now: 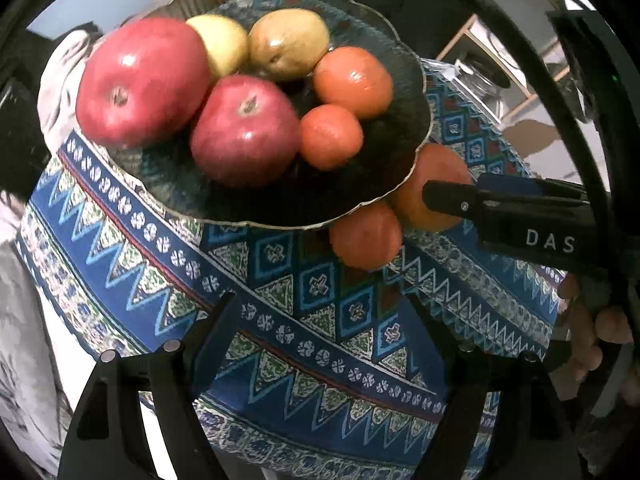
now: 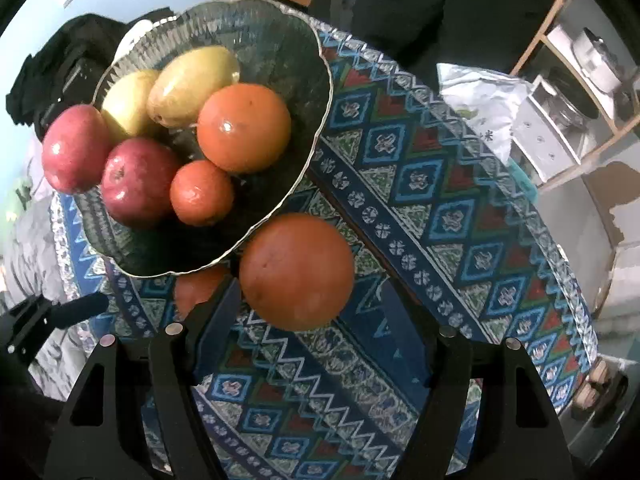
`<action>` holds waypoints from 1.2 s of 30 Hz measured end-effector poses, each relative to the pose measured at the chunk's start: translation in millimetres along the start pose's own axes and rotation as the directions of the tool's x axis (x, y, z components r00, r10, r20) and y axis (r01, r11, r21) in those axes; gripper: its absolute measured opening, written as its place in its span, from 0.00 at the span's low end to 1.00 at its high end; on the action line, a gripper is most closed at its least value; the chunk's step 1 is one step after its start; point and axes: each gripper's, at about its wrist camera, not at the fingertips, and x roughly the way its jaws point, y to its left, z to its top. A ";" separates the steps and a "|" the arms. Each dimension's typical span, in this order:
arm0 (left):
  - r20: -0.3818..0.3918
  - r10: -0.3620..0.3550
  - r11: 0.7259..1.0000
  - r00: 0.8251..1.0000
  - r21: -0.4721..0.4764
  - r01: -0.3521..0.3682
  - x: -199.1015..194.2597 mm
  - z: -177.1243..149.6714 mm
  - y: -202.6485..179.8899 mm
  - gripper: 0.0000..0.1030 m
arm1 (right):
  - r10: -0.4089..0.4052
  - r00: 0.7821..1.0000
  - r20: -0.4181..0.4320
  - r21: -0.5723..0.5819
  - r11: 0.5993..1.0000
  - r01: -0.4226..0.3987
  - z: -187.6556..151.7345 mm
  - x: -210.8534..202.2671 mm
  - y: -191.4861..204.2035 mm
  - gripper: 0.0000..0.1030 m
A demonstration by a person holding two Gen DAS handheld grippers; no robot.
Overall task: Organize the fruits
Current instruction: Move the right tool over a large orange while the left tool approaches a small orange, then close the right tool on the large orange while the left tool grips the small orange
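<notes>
A scalloped glass bowl (image 1: 404, 148) (image 2: 316, 40) on the patterned tablecloth holds two red apples (image 1: 244, 132) (image 2: 136, 180), two yellow pears (image 1: 288, 44) (image 2: 192, 84) and two oranges (image 1: 352, 80) (image 2: 244, 128). A large orange (image 2: 296, 272) (image 1: 424, 168) and a smaller one (image 1: 366, 236) (image 2: 196, 288) lie on the cloth beside the bowl. My right gripper (image 2: 316, 300) is open with the large orange between its fingers, not closed on it; it also shows in the left wrist view (image 1: 436, 200). My left gripper (image 1: 320, 312) is open and empty over the cloth.
The round table (image 2: 520, 216) has a blue patterned cloth under glass. A white plastic bag (image 2: 484, 100) lies at the far edge. Wooden shelves (image 2: 580, 60) with kitchenware stand behind. A person in dark clothes (image 2: 440, 8) stands at the far side.
</notes>
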 end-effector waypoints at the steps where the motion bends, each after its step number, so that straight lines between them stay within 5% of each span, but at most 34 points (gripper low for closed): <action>1: 0.001 0.001 1.000 1.000 -0.010 -0.001 1.7 -1.4 1.0 0.79 | 0.004 1.000 -0.007 -0.003 1.000 -0.004 1.3 2.8 -0.4 0.72; 7: 0.001 0.003 0.999 1.000 -0.054 -0.002 7.8 -7.9 5.0 0.80 | 0.081 0.996 -0.029 0.015 0.997 -0.081 7.0 13.9 -3.7 0.72; 14: 0.008 -0.001 0.994 1.000 -0.110 0.002 11.1 -5.1 4.7 0.80 | 0.075 0.993 -0.092 -0.012 0.997 -0.077 11.4 32.5 2.1 0.67; 20: 0.016 -0.009 0.992 1.000 -0.127 0.011 13.9 -0.6 4.1 0.79 | 0.091 0.994 -0.057 0.003 0.996 -0.091 3.6 29.0 -3.6 0.63; 36: 0.062 0.042 0.970 0.997 -0.240 -0.026 40.8 28.1 -30.1 0.80 | -0.016 0.997 0.074 0.147 0.989 0.005 -88.3 -31.6 -50.9 0.63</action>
